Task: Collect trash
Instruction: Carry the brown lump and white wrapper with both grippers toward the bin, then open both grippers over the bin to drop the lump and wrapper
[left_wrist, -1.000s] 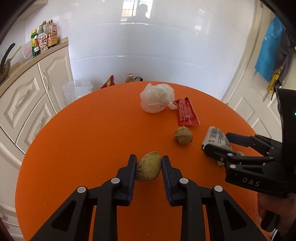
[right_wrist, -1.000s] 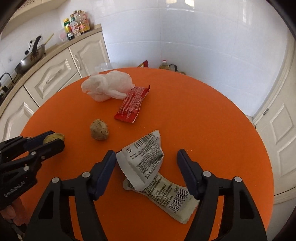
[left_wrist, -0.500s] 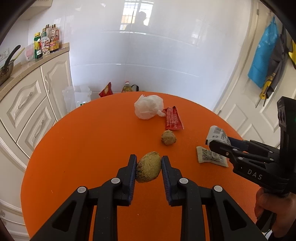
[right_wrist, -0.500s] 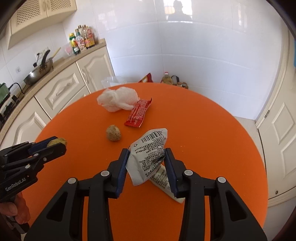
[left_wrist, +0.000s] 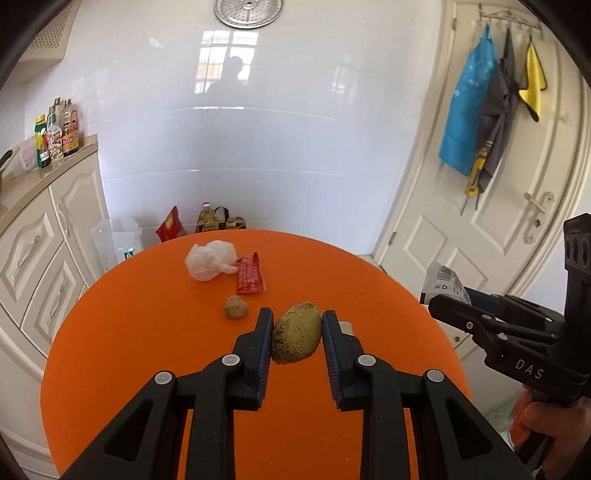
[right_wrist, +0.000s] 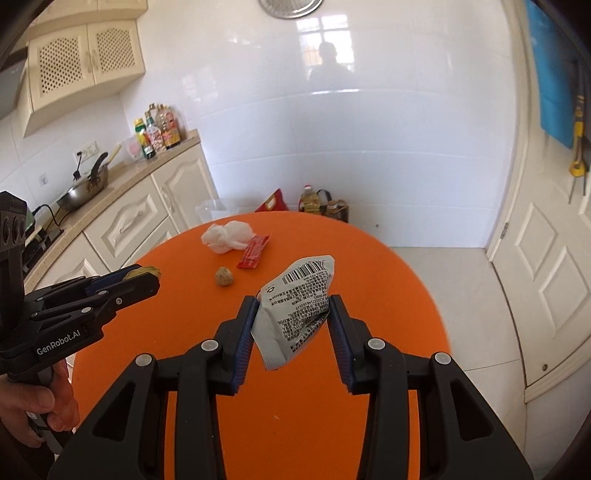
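Trash lay on the round orange table (left_wrist: 122, 354): a white crumpled bag (left_wrist: 211, 259), a red wrapper (left_wrist: 250, 273) touching it, and a small brown lump (left_wrist: 235, 306) (nearest the grippers). The right gripper (right_wrist: 291, 317) clamped a grey printed packet (right_wrist: 295, 302) above the table, and the left gripper (left_wrist: 297, 334) gripped a brownish-green lump (left_wrist: 296, 332).
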